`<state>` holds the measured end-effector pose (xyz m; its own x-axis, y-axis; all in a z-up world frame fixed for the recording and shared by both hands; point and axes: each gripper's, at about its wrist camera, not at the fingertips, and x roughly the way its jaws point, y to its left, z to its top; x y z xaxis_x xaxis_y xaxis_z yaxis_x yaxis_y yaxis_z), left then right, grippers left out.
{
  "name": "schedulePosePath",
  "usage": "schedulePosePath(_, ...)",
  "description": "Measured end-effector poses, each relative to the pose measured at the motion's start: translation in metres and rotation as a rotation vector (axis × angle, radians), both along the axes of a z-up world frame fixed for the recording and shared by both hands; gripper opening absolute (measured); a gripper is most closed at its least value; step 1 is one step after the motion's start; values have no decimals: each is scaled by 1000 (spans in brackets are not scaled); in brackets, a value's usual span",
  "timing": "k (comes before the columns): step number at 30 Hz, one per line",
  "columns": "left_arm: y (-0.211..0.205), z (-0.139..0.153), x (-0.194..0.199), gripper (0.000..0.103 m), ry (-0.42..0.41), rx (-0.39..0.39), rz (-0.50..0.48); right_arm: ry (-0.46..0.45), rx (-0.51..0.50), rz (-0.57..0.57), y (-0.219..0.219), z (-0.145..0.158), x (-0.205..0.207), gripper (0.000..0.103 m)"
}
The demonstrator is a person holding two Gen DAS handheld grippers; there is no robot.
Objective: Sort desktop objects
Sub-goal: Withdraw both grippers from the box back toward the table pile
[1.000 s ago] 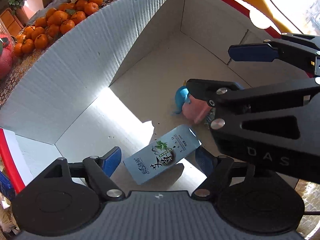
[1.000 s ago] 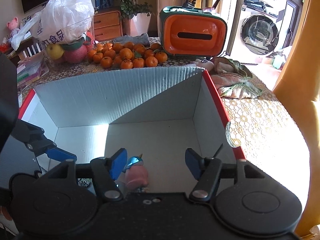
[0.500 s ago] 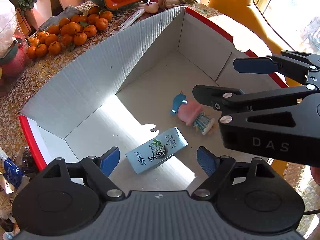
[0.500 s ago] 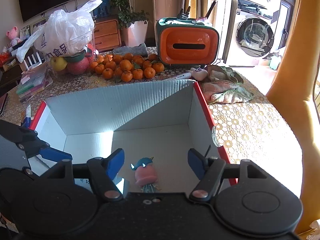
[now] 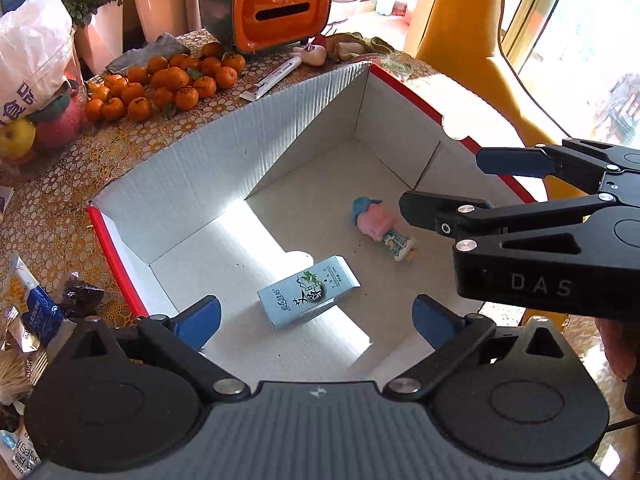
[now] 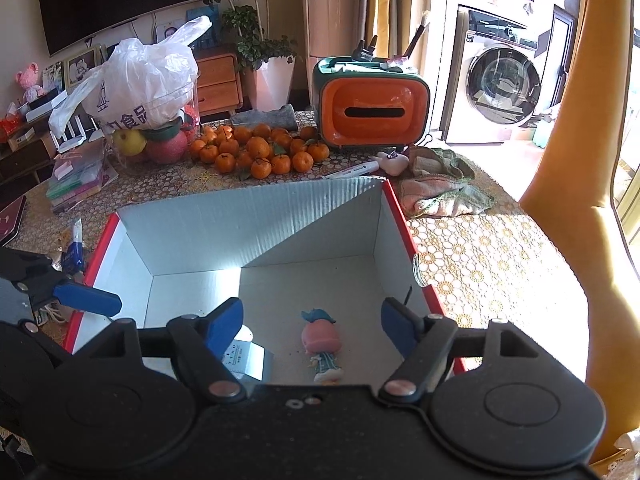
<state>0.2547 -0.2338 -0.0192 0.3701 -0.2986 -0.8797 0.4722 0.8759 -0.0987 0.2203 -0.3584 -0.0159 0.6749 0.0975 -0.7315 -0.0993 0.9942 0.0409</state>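
Both grippers pulled up & back vs earlier. Left gripper (image 5: 314,318) & right gripper (image 6: 312,322) gape, empty; blue carton (image 5: 308,297) & pink figurine (image 5: 380,230) lie dropped on cardboard box (image 5: 200,172) floor, apart, prob. already sorted.

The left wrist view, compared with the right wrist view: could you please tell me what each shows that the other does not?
Only the left wrist view shows the whole printed face of the blue carton lying on the box floor, and the right tool from the side, open and empty. Only the right wrist view shows the washing machine and the television. Both show the cardboard box, the pink doll lying inside it, the oranges and the orange tissue holder.
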Motion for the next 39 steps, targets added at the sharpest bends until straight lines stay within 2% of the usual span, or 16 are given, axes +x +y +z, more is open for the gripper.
schedulePosePath(17, 31, 33, -54, 102, -90, -37, 7, -24, 7, -2, 14, 19, -40, 77)
schedulePosePath(28, 61, 50, -92, 102, -218, -46, 63, -87, 22, 50, 42, 36, -74, 77)
schedulePosePath(39, 105, 58, -124, 102, -240, -116, 148, -137, 86, 85, 71, 46, -103, 77)
